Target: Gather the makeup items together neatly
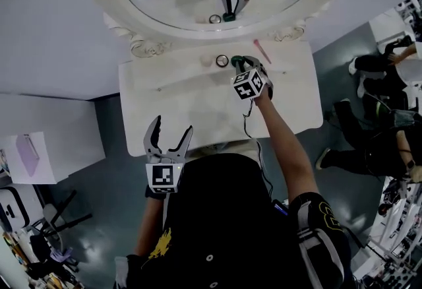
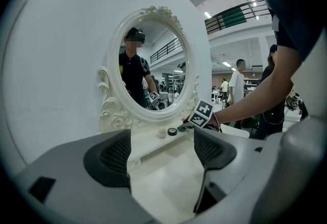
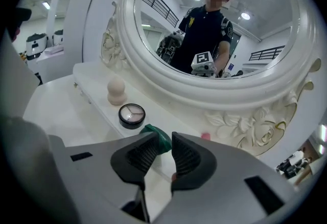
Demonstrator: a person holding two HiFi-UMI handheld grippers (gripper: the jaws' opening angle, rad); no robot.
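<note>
**Inspector A:** Where do we find the task's items?

**Inspector B:** On the far ledge of the vanity table (image 1: pixel 198 106), under the oval mirror (image 3: pixel 153 72). From left to right we note a beige sponge (image 3: pixel 116 91), a round compact (image 3: pixel 132 114), a small green item (image 3: pixel 151 129) and, apart to the right, a pink item (image 3: pixel 205 136).

**A:** State of the grippers?

**B:** The right gripper (image 3: pixel 164 141) has its jaws a narrow gap apart. The green item lies at its tips, mostly behind the left jaw. We see no pad pressing on it, so we record it as not clamped. The left gripper (image 2: pixel 162 146) hangs at the near edge with its jaws wide apart and nothing between them.

**A:** Handling assessment?

**B:** We judge all four items to be light.
- **Compact:** rigid with a smooth dark rim, so probably slippery, and the pressed powder inside would crack if dropped. We advise taking it across the rim at its widest point, with the jaws low.
- **Sponge:** looks soft and will squash. A light pinch at its waist should do.
- **Pink item:** appears slim and could roll. We would grip it across its middle.
- **Green item:** we cannot tell its kind or stiffness. We recommend a gentle trial squeeze.

**A:** Risk?

**B:** We think crowding at the ledge could knock the compact.
</note>
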